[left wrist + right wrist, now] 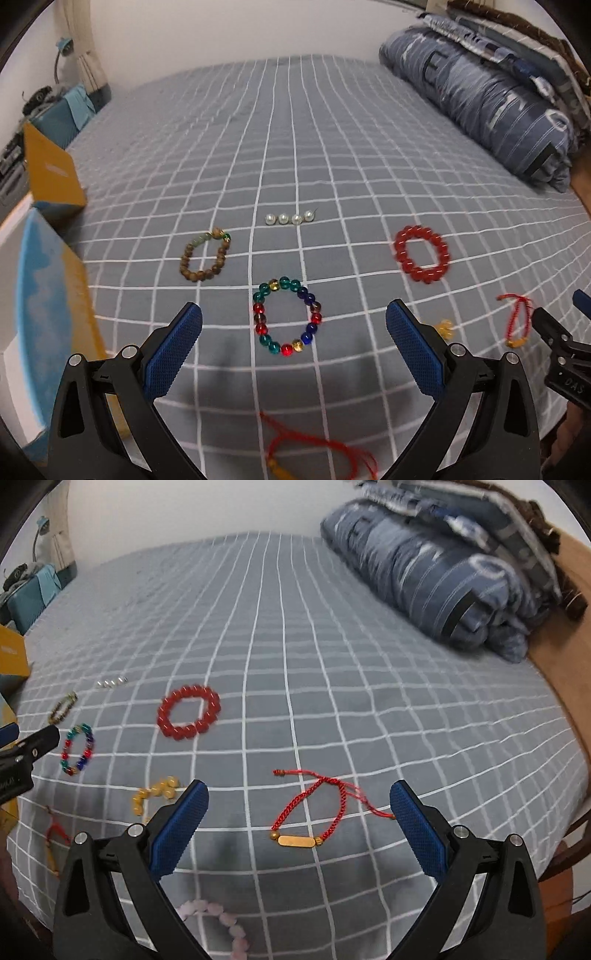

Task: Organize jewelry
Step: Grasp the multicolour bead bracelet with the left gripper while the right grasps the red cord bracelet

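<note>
**Both claws over the bed, nothing gripped yet**

Left claw [294, 321]: fingers wide apart, empty, hanging over the multicolour bead bracelet [287, 316], which lies flat between the two pads. That framing suggests it is the next pick. In the left wrist view, the wooden bead bracelet [204, 255] sits at 10 o'clock from it, the four pearls [290, 218] at 12, the red bead bracelet [422, 253] at 2. A red cord piece [317, 448] lies at 6, close under the claw.

Right claw [299, 803]: also spread and empty, centred on the red cord bracelet with gold bar [310, 812]. Yellow beads [155, 794] lie at 9 o'clock beside its left finger; pink beads [218, 921] at 7.

Pieces lie spaced apart on the checked bedsheet [332, 155], probably so each can be taken singly. An open yellow box [55, 177] stands at the bed's left edge, likely the destination. Far half of the bed is open; folded quilt [480, 92] bounds 1 o'clock.
</note>
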Demonstrator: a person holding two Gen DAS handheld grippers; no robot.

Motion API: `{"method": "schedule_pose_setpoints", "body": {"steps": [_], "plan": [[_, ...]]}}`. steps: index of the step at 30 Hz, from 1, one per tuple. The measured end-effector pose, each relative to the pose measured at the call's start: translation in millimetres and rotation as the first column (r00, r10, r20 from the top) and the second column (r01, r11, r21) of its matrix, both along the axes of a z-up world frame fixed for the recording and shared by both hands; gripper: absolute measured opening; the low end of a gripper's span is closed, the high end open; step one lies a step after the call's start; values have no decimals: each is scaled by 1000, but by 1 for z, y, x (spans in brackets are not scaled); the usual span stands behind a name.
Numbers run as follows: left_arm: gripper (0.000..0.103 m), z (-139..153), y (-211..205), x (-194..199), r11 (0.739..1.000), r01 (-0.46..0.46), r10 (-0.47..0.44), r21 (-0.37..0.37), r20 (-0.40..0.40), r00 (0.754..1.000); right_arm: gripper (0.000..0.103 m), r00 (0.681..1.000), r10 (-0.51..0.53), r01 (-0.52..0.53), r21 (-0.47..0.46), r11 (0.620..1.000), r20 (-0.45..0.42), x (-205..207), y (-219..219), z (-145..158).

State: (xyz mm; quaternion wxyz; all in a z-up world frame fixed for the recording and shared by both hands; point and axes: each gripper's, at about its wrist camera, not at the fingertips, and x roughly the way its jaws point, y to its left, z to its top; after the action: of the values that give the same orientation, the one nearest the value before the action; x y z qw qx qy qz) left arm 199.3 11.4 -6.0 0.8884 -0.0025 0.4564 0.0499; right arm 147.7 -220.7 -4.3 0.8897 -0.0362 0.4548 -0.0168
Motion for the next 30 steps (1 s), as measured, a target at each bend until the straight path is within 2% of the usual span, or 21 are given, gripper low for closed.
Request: {"method": "schedule_pose_setpoints", "body": {"steps": [7,15,18,23,30], "plan": [[97,-27,3,21,1000,-1,1,-19,-43,999,95,996,14,-12,23,1000,-91,17,-9,-34],[97,-51,11,32,1000,-17,14,-27,-96,995,95,983,6,5,58,998,-182,29,-23,-58],[97,-58,17,34,998,-40,34,-56,-117,993,89,976,19,-2,75,997,-217,31,-23,-68],[88,-62,16,33,998,-34,28,-54,-123,992,80,976,29,-10,92,996,-217,31,-22,-70],[59,-60,18,24,998,-34,27,-57,-121,992,58,977,34,-13,101,995,-212,27,-17,-68]]}}
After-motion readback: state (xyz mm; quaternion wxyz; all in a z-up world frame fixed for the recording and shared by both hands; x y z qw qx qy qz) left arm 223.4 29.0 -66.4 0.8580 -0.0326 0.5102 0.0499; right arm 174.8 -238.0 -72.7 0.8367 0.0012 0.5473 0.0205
